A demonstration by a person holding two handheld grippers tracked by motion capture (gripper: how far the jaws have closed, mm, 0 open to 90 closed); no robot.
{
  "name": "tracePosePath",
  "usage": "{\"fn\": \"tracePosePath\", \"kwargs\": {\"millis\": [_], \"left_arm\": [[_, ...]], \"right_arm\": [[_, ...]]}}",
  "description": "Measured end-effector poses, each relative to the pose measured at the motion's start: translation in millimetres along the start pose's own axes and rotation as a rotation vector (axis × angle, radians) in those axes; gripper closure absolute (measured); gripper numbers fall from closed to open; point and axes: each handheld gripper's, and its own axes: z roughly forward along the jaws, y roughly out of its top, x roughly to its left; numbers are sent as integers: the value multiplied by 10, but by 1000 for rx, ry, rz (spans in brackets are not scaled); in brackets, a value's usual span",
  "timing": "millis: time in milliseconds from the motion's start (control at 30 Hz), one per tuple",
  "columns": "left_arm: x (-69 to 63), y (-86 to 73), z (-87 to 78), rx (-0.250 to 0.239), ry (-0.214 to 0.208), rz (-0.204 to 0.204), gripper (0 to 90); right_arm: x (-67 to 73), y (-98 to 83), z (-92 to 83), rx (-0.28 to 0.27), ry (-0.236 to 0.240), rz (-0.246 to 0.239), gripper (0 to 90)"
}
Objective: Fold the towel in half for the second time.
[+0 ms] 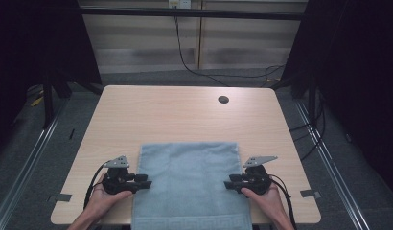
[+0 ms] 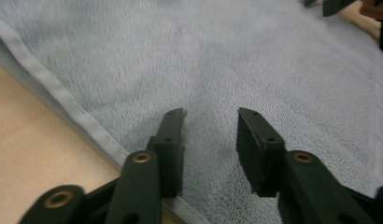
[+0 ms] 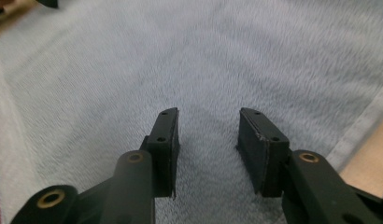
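Observation:
A light blue towel (image 1: pixel 190 184) lies flat on the near half of the wooden table (image 1: pixel 180 115), its front end hanging over the near edge. My left gripper (image 1: pixel 145 183) rests at the towel's left edge, pointing inward, jaws open over the fabric (image 2: pixel 227 70) with nothing between them (image 2: pixel 210 116). My right gripper (image 1: pixel 229 184) mirrors it at the towel's right edge, open above the cloth (image 3: pixel 180 60), its tips (image 3: pixel 208 114) a gap apart. The hemmed towel border (image 2: pixel 63 98) runs beside the left jaw.
A round cable hole (image 1: pixel 223 99) sits at the table's far right. Black cables (image 1: pixel 185 57) trail over the floor behind the table. Metal rails (image 1: pixel 31 153) flank both sides. Tape marks (image 1: pixel 309 193) sit at the table's near corners.

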Motion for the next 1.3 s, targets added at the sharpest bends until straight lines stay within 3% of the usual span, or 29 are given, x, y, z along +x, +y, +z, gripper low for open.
{"fn": "tracePosePath", "kwargs": {"millis": [33,100,200,267,400,467,500,600,767,967,1033,1100,1167,1233,1300], "left_arm": [[38,25,-19,-14,-8,-7,610],[142,79,-54,-20,27,-25,576],[335,146,-102,-67,64,-72,571],[448,200,-131,-66,123,-82,564],[600,294,-201,-105,165,-105,529],[659,351,-200,-78,180,-116,512],[682,370,-204,-96,189,-112,499],[745,443,-176,-91,198,-121,488],[802,565,-76,-63,217,-83,489],[880,603,47,-78,210,-125,457],[887,587,110,-40,225,-111,430],[909,561,158,-22,215,-122,417],[914,542,192,-35,199,-135,404],[900,545,231,-4,223,-114,420],[899,537,249,-7,221,-112,462]], "right_arm": [[-16,29,-29,-23,-20,-4,571],[-68,98,-84,-60,-34,-2,564],[-162,212,-137,-102,-73,-6,560],[-252,284,-144,-134,-74,5,557],[-420,437,-82,-130,-78,20,495],[-499,510,-36,-126,-81,24,476],[-535,548,-14,-128,-92,19,472],[-657,639,19,-160,-104,37,459],[-881,763,127,-101,-129,48,460],[-1039,754,225,-84,-141,72,462],[-1066,738,270,-66,-143,78,454],[-1071,727,305,-65,-126,77,456],[-1056,724,342,-55,-130,68,469],[-1045,717,382,-36,-132,59,484],[-1048,706,403,-25,-133,55,497]]}}
